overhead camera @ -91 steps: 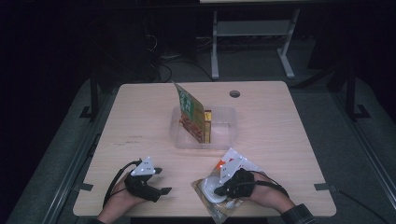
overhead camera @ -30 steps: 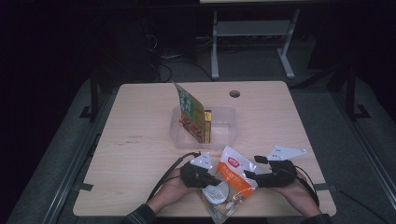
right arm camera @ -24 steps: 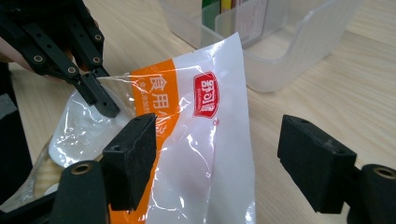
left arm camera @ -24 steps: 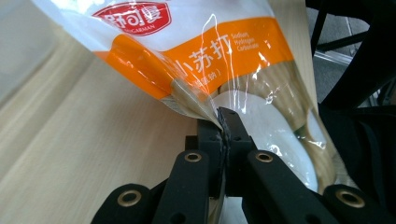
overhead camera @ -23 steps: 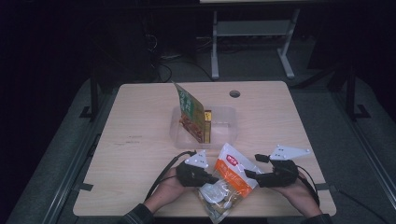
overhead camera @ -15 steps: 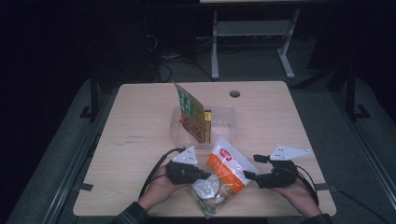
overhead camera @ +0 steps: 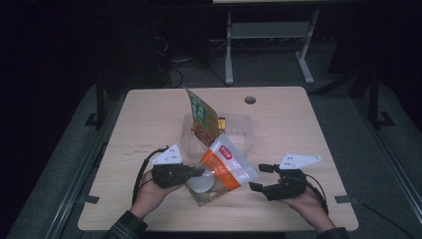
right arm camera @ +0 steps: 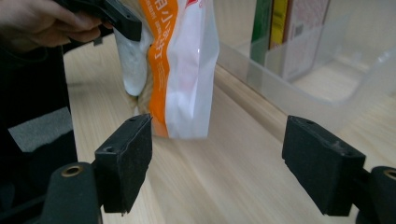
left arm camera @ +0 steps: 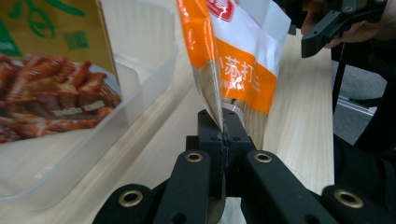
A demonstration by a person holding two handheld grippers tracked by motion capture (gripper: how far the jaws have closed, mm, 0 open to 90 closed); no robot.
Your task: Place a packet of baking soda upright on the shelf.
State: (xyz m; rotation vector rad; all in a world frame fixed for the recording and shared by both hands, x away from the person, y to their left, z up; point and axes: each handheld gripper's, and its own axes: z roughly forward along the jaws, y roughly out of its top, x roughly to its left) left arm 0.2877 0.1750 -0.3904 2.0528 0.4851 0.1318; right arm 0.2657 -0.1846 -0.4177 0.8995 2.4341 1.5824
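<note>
Left gripper [overhead camera: 196,172] clamped on the orange-and-white snack bag [overhead camera: 225,167], jaws pressed together over a thin seam at the bag's edge, plain in the left gripper view, where the bag [left arm camera: 236,60] rises straight out of the closed black jaws. Bag held tilted above the wooden table [overhead camera: 149,114], upper end leaning toward the clear plastic bin [overhead camera: 244,130], clear bottom part showing pale round pieces, probably crackers, though the blur makes that hard to settle. Lower corner of the bag close over the tabletop; touching or just clear cannot be told.

Right gripper [overhead camera: 261,178] off to the bag's right, near it but apart, jaws wide and having just been opening, nothing between them. In the right gripper view, bag [right arm camera: 180,65] hanging ahead of the two spread black pads, nearer the left one, with the left hand [right arm camera: 44,23] and its gripper at the top left corner.

Clear plastic bin at the table's middle, just behind the bag. Inside it, a green-and-yellow food packet [overhead camera: 201,117] standing on edge and leaning left, printed with browned meat pieces [left arm camera: 56,100], and a smaller box [overhead camera: 221,121] beside it. Round cable hole [overhead camera: 250,100] in the tabletop beyond the bin.
</note>
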